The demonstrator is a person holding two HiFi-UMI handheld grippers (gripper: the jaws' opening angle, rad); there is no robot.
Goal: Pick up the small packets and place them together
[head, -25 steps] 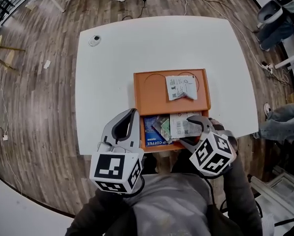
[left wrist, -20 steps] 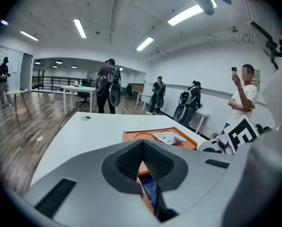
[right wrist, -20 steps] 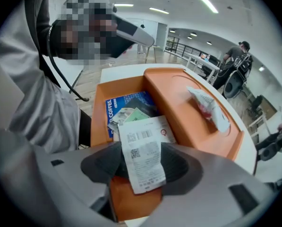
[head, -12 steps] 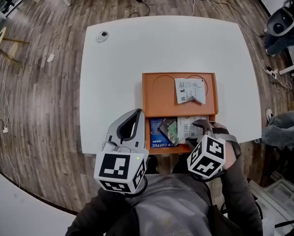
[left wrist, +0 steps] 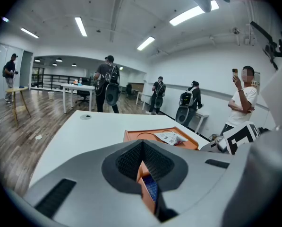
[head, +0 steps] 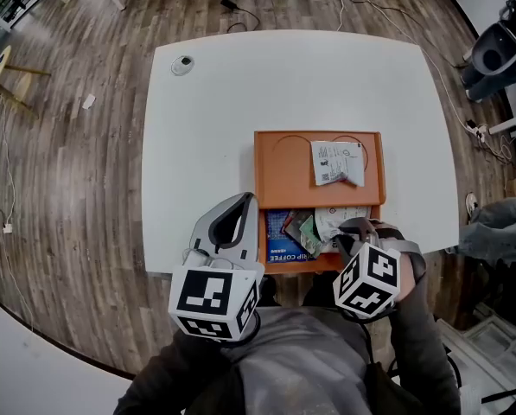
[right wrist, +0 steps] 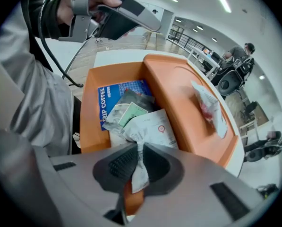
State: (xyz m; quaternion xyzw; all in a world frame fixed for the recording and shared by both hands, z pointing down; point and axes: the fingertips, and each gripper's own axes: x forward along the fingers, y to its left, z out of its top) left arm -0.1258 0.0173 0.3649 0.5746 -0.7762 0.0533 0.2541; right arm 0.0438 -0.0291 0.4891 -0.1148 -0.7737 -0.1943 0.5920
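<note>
White packet [right wrist: 150,126], in the orange tray's [right wrist: 178,86] near compartment, sat pinched by our right gripper [right wrist: 139,167], whose jaws had just been closing. We judged a slow lift best; our left gripper [left wrist: 142,159] hung closed beside the tray.

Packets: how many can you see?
4 visible: a white packet on the upper shelf of the orange box; lower down a blue packet, a green packet, and a crumpled white packet that the right gripper has just been closing on. More may hide underneath.
</note>
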